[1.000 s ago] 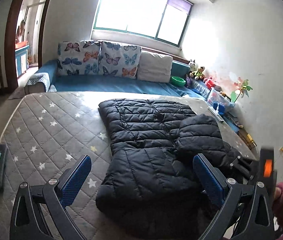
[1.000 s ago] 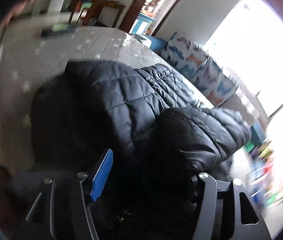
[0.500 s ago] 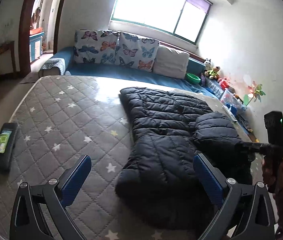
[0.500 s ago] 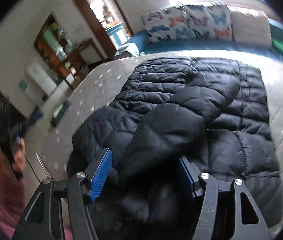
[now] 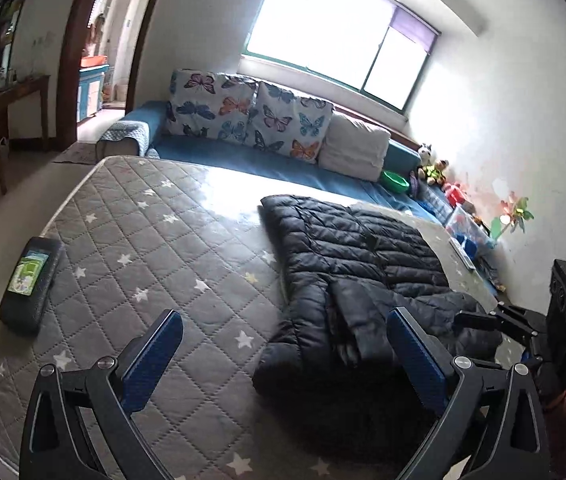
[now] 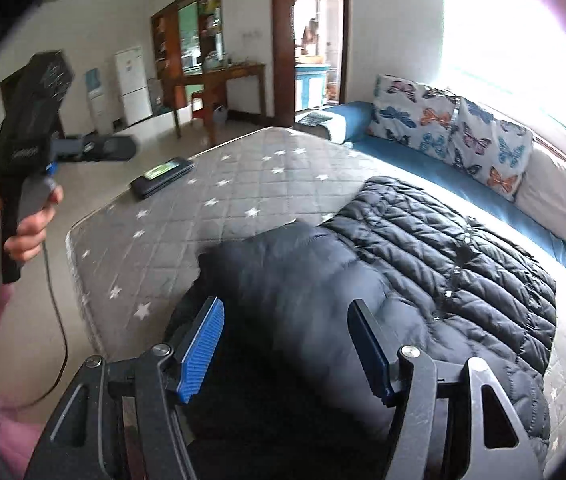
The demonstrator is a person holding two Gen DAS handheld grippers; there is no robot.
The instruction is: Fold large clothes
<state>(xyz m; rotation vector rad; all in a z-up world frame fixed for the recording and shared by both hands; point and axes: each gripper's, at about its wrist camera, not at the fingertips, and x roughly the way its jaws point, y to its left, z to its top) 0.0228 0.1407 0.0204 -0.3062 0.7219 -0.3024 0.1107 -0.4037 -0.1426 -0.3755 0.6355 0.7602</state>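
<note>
Left gripper (image 5: 281, 350): jaws spread wide, blue pads bare, nothing between them; poised above the grey star-quilted mattress (image 5: 155, 248), near its front edge. Also seen in the right wrist view (image 6: 95, 148), out past the mattress's left corner, gripped by a hand (image 6: 29, 224) with a pink sleeve below it and a cable hanging down from the handle.

Right gripper (image 6: 287, 340): jaws parted, blue pads (image 6: 203, 346) either side of a raised fold of the black puffer jacket (image 6: 423, 264), apparently clear of the fabric; whether the far pad touches cannot be told. Seen in the left wrist view too (image 5: 483, 320), at the jacket's near right corner over the mattress's right side.

Jacket: spread on the right half of the mattress, quilted front up, zip line running down its middle. Sleeve (image 5: 347, 320) folded inward across the lower body in the left wrist view. Near end bunched and blurred in the right wrist view.

Black remote-like device (image 5: 31, 284) with a lit screen: flat on the mattress's left edge, well apart from the jacket.

Beyond the mattress's far edge: blue sofa (image 5: 267, 168) bearing two butterfly cushions (image 5: 243, 112) and a plain white cushion (image 5: 355, 148), under a bright window (image 5: 335, 36). Toys and a green bowl (image 5: 395, 180) beyond the mattress's far right corner.
</note>
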